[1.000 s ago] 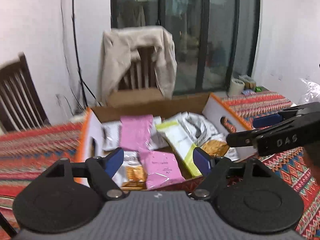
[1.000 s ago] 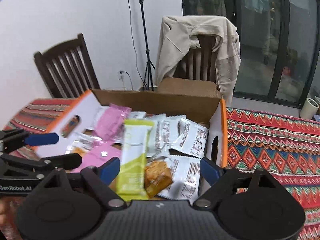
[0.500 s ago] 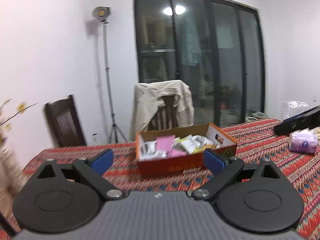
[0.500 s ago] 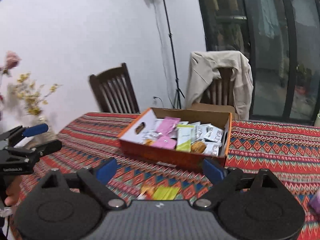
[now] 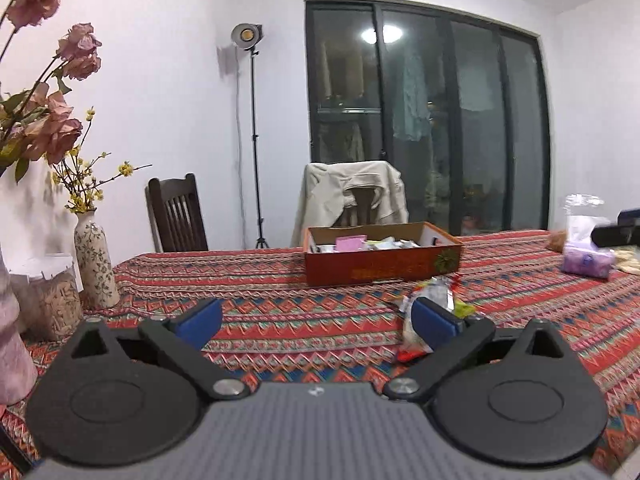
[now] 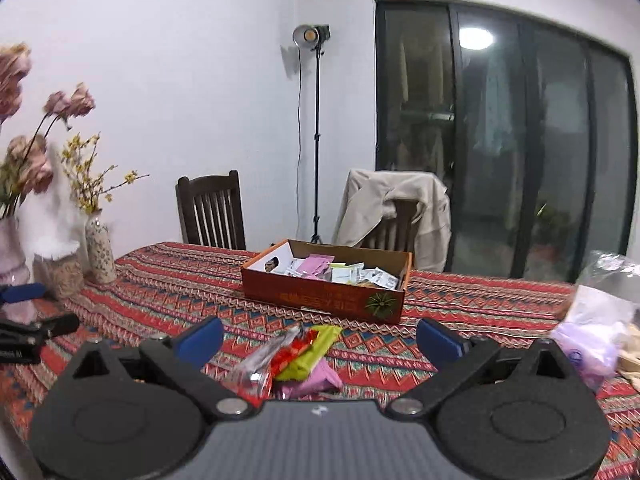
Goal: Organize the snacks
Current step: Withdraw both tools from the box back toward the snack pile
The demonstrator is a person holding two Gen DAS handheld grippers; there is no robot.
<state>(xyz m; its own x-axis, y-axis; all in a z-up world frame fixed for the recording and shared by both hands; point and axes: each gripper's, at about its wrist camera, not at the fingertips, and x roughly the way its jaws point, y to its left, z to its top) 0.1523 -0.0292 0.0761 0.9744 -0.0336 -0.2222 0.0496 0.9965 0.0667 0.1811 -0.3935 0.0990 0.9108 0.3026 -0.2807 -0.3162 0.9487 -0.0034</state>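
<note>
1. Snacks sit in two places: most fill the cardboard box (image 6: pixel 326 284) at the middle of the bench (image 6: pixel 480 304), and a small loose pile (image 6: pixel 296 354) lies on the patterned cloth on the near side of the box.
2. From my right wrist camera the box is at about twelve o'clock, with pink, white and pale green packets (image 6: pixel 340 272) showing above its rim.
3. The loose pile holds a clear wrapper, a red one, a lime-green one and a pink one, overlapping each other.
4. My right gripper (image 6: pixel 320 338) has just been opening and its blue pads stand wide apart; the pile shows between them but neither pad presses on it.
5. My left gripper (image 5: pixel 316 316) has likewise just been opening, pads fully apart over bare cloth, clamped on nothing.
6. In the left wrist view the same loose pile (image 5: pixel 434 300) lies at about two o'clock, partly behind the right-hand pad, and the box (image 5: pixel 382 258) is at twelve o'clock beyond it.
7. A patterned vase (image 5: pixel 96 264) with yellow sprigs stands at ten o'clock near the bench's edge.
8. A purple packet (image 6: pixel 588 344) rests at three o'clock in the right view, well apart from the box.
</note>
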